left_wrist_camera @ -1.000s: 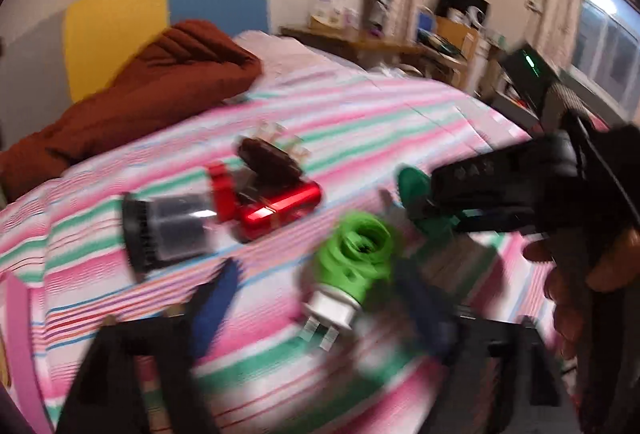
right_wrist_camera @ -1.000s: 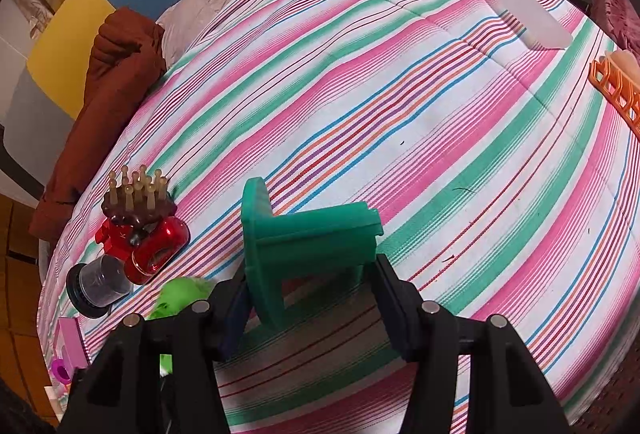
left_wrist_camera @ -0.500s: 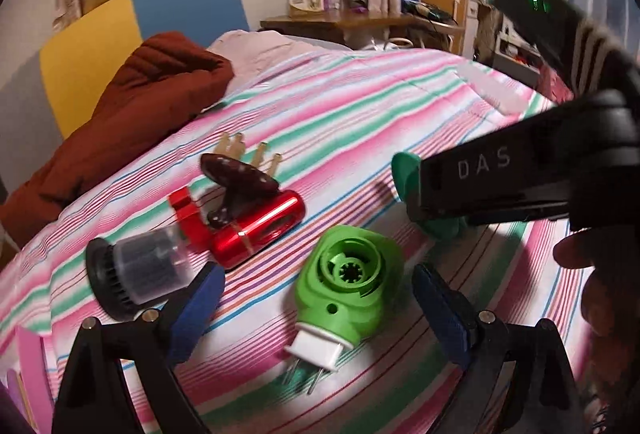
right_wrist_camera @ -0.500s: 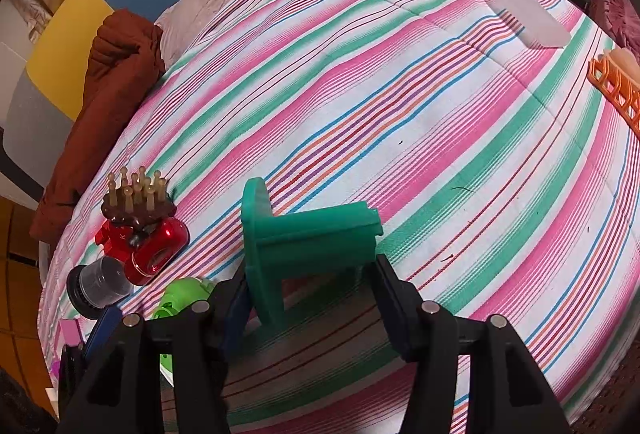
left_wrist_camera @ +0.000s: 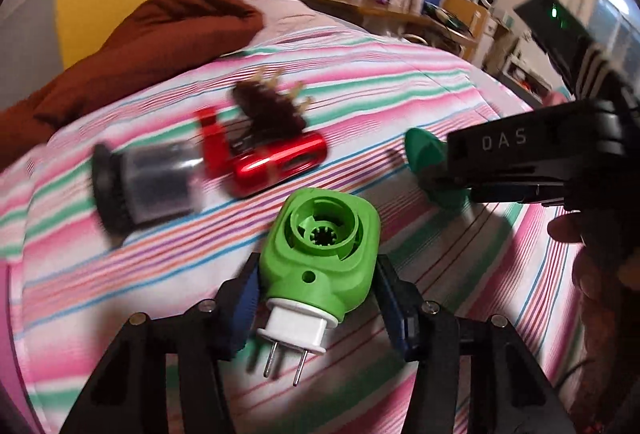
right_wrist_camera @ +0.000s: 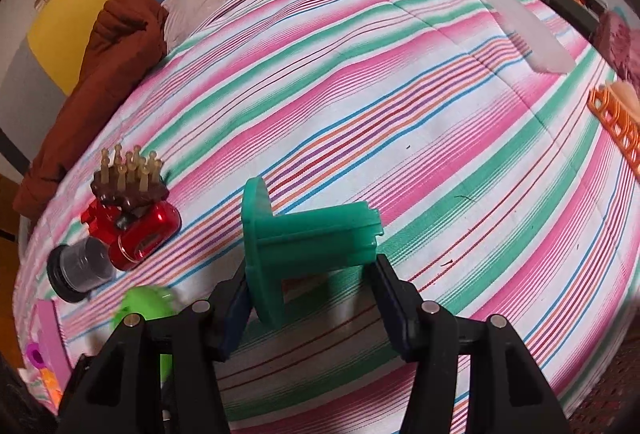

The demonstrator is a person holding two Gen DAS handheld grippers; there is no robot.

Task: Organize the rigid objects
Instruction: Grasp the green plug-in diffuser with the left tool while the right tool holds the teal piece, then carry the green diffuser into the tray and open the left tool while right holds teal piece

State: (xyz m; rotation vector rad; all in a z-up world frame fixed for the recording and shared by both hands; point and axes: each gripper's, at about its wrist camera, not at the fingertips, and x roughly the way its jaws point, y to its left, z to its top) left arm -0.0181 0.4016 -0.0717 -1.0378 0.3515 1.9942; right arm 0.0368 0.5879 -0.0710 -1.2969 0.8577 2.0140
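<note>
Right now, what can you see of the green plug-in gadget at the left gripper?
The green plug-in gadget is a rounded, matte plastic body with a round recessed socket on top, toothed at its centre, and a small hole below. A white base carries two bare metal prongs pointing toward the camera. It lies on the striped bedspread between the left gripper's just-closing blue pads, which meet its sides.

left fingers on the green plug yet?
Touching. The left wrist view shows the left gripper, whose jaws have just been closing, with both blue fingers pressed against the sides of the green plug, no gap visible either side.
</note>
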